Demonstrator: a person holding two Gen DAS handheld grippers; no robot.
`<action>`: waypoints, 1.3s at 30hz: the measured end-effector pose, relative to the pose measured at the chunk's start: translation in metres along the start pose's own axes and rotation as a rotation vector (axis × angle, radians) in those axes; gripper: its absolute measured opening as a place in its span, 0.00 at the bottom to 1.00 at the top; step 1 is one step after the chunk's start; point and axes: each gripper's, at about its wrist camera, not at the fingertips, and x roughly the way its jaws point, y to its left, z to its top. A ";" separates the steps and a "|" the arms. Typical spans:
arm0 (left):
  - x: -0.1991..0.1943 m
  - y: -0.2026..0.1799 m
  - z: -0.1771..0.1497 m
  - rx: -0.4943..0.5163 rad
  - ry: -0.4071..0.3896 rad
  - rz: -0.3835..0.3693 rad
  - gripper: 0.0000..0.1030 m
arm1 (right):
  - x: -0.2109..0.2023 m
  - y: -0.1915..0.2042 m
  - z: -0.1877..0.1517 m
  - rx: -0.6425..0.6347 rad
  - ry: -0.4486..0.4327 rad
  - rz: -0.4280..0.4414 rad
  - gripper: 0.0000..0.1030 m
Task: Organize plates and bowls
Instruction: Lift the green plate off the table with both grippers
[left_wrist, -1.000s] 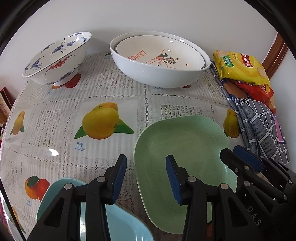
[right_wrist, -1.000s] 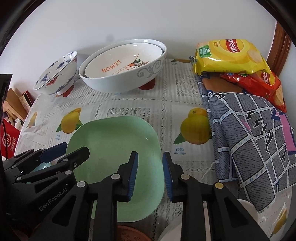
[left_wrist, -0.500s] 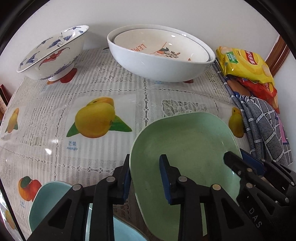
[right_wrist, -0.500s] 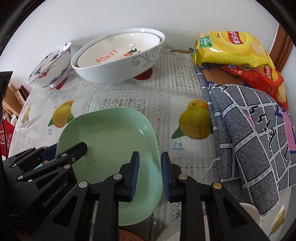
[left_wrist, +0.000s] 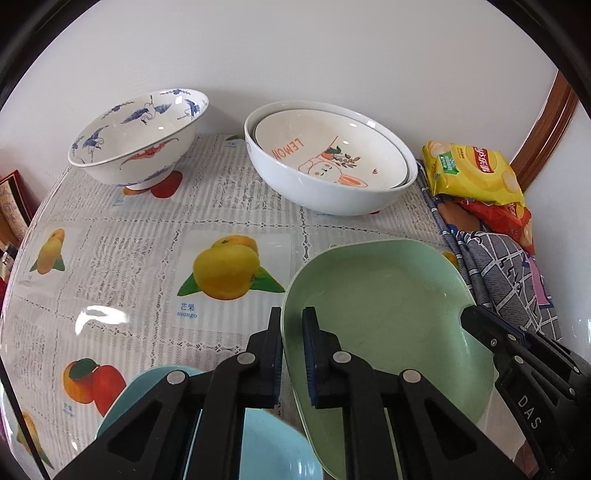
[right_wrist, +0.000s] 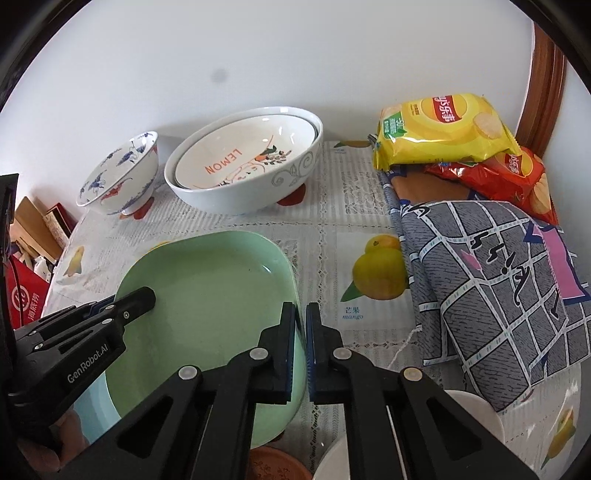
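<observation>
Green plastic fills the space between my two tools: the green plate is pinched on both sides. My left gripper has its jaws closed down on the plate's left rim, one blue pad inside the dish and one outside. My right gripper is clamped the same way on the right rim, its pads nearly meeting with only the thin edge between them. The plate tilts a little and sits toward the near edge of the table, which wears a lace-patterned cloth printed with fruit.

Under my left gripper, at the near left corner, lies a light blue plate, partly hidden by the black arms. Near my right gripper I can see part of a reddish-brown dish and a white dish at the near edge; what they are exactly I cannot tell.

Along the right edge lies a grey patterned cloth, and beyond it a yellow chip bag resting on a red chip bag.

At the far edge, by the wall, stands a large white bowl with a lemon-printed bowl nested inside. To its left, apart from it, stands a blue-and-white footed bowl.
</observation>
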 end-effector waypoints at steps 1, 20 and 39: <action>-0.006 -0.001 0.001 -0.001 -0.006 -0.001 0.10 | -0.007 0.002 0.000 0.001 -0.012 0.001 0.06; -0.127 -0.010 -0.072 0.023 -0.095 -0.037 0.10 | -0.140 0.010 -0.064 0.046 -0.126 0.003 0.06; -0.187 -0.004 -0.133 0.004 -0.151 -0.014 0.10 | -0.194 0.022 -0.130 0.062 -0.160 0.033 0.06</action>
